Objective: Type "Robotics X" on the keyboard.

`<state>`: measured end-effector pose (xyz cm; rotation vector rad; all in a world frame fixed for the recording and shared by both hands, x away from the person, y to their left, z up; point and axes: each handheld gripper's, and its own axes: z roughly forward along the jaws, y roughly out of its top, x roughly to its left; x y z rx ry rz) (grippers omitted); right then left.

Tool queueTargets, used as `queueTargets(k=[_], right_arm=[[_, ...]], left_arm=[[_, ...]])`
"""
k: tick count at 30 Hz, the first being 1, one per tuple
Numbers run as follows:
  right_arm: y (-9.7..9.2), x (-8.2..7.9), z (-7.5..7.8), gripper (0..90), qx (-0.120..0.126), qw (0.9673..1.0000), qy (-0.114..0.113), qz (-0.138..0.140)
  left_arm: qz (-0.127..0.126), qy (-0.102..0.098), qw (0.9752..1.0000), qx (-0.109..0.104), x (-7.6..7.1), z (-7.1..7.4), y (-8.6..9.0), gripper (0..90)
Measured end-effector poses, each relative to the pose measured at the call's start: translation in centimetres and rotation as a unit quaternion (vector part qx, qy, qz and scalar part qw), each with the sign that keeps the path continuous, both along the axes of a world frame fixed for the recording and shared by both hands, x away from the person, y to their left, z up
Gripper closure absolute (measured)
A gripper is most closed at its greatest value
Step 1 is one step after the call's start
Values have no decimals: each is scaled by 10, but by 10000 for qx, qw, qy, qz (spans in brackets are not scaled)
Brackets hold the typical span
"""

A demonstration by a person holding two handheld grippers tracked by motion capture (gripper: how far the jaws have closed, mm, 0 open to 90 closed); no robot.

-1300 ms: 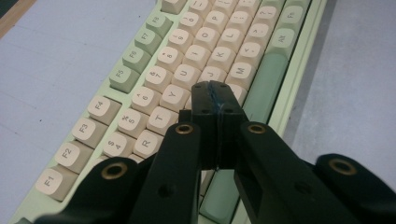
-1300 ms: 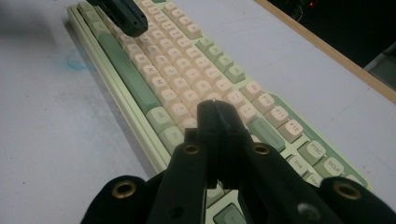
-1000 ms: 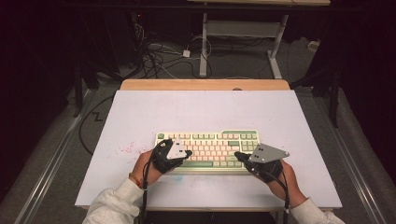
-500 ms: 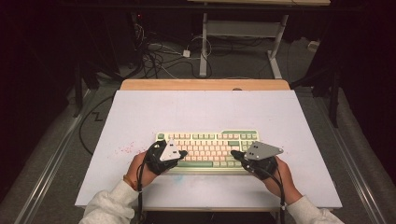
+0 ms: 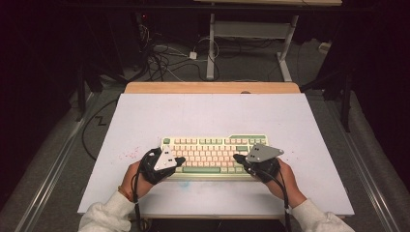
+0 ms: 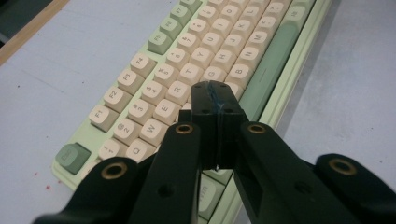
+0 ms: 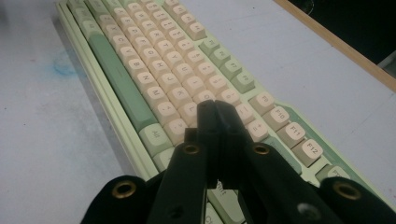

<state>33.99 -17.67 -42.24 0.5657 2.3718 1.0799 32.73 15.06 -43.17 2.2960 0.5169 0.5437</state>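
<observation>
A pale green keyboard [image 5: 212,145] with cream keys and a green space bar lies on the white table [image 5: 203,111], near its front. My left gripper [image 5: 182,160] is shut and empty, its tips over the left end of the keyboard. In the left gripper view its closed jaws [image 6: 214,93] hover above the letter keys [image 6: 154,88] beside the space bar [image 6: 273,56]. My right gripper [image 5: 237,157] is also shut and empty, over the right end. In the right gripper view its tips [image 7: 212,108] sit above the keys [image 7: 154,51] near the lower right rows.
The table's wooden far edge [image 5: 212,87] faces a dark floor with tangled cables [image 5: 164,55] and a white desk frame [image 5: 251,34]. Faint red specks [image 5: 128,154] and a blue smudge [image 7: 63,67] mark the tabletop. Bare table lies around the keyboard.
My left gripper has shifted a little to the left over the keyboard's left end. The right gripper has barely moved. Both stay shut.
</observation>
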Motion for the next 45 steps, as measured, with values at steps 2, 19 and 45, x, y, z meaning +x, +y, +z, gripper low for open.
queueTargets(k=[2, 19, 45], right_arm=[[1, 1, 1, 900, -3, 10000, -17, 13], [19, 23, 3, 900, -82, 9999, 99, 27], [56, 56, -24, 900, -663, 9966, 490, -24]], left_arm=[[32, -6, 10000, -23, -1, 0, 3, 876], [282, 5, 9995, -109, -13, -3, 31, 876], [283, 121, 9995, -84, -18, -11, 41, 876]])
